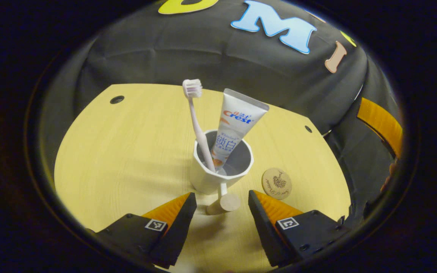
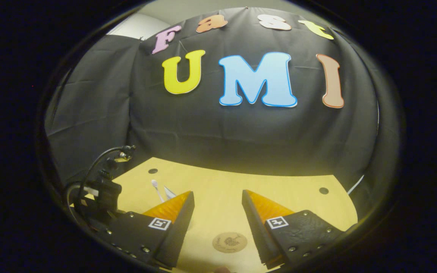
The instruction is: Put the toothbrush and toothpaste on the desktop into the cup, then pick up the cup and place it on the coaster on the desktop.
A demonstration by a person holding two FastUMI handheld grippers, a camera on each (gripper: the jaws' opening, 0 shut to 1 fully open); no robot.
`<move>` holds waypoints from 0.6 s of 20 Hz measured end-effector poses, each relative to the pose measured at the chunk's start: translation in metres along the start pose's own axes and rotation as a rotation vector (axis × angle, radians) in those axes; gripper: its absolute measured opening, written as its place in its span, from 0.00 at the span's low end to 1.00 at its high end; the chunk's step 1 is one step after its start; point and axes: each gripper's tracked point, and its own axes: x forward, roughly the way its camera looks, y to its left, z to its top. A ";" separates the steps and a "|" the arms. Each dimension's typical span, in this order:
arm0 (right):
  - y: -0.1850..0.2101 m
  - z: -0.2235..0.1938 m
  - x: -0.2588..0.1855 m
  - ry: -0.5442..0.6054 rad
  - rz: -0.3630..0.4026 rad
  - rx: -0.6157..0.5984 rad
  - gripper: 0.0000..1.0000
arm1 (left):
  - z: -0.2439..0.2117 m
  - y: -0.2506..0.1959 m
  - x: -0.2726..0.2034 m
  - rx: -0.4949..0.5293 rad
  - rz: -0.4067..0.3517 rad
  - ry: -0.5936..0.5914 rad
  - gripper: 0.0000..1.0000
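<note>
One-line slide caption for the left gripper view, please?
Open left gripper faces the cup holding toothbrush and toothpaste, coaster alongside.

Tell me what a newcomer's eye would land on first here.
In the left gripper view, a white faceted cup stands mid-table, holding a pale pink toothbrush and a white toothpaste tube upright. Just right of it lies a round wooden coaster, bare. The open left tool frames the cup's wooden handle.

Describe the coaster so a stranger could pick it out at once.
On the pale wooden desktop, find the white cup holding a toothbrush and toothpaste. Just beside it lies the coaster: a small flat round wooden disc with a dark engraved design, the only flat thing there.
</note>
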 end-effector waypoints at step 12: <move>-0.047 -0.025 -0.005 0.057 -0.041 0.027 0.76 | -0.007 0.017 0.032 0.028 0.140 0.173 0.89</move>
